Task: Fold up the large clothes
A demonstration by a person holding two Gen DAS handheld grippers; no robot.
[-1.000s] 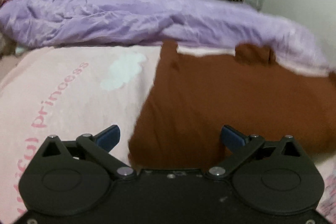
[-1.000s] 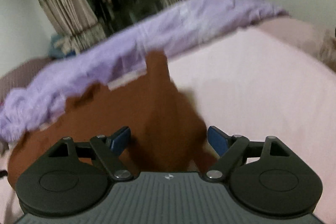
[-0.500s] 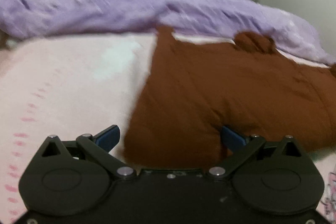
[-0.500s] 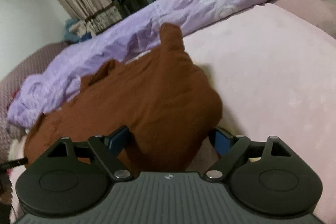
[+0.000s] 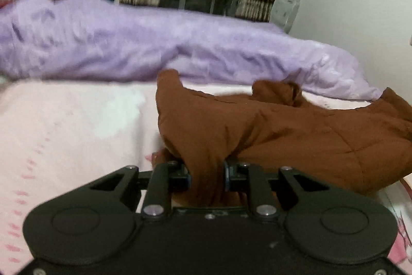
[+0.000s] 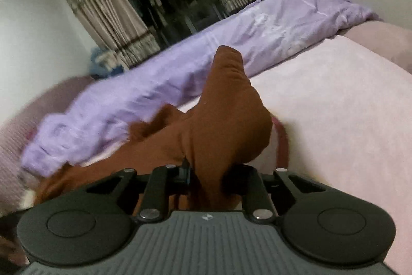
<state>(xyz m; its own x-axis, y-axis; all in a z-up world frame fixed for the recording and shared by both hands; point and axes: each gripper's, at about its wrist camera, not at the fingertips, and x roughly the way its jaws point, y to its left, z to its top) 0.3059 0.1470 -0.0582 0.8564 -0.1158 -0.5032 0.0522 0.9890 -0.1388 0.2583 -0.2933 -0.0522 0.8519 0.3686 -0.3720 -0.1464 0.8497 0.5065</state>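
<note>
I see the brown garment [image 5: 296, 141] as matt, thick cloth with faint quilted seams. The purple duvet [image 5: 154, 53] looks like thin, crinkled cloth with a slight sheen; the pink bed sheet [image 5: 64, 125] is soft, matt and smooth. My left tool [image 5: 206, 175] is matt black plastic with shiny metal rivets; my right tool [image 6: 206, 175] adds a ribbed grey plastic housing.

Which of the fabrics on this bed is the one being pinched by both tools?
The brown garment. Both grippers' jaws are closing on its near edge, while the purple quilt lies bunched behind it and the pink sheet lies flat underneath, ungripped.
</note>
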